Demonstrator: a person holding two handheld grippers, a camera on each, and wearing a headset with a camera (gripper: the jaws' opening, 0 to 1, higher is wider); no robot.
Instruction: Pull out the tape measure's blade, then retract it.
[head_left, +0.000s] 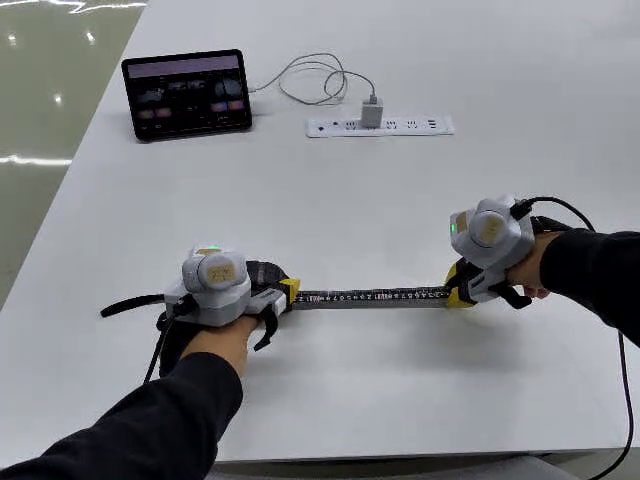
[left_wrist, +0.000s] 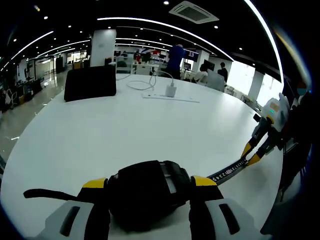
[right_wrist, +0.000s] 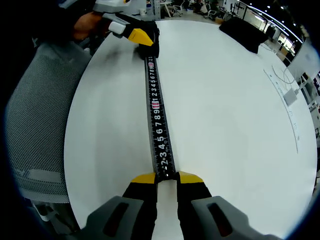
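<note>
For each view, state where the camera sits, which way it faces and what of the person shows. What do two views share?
Head view: on the headset, looking down at the white table; both dark sleeves, left gripper and right gripper show.
Left gripper view: on that gripper, facing over the black tape measure case in its jaws.
Right gripper view: on that gripper, along the black numbered blade it pinches, toward a hand.
Shared: the blade.

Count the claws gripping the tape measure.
2: the left claw clamps the case; the right claw pinches the blade near its tip.
</note>
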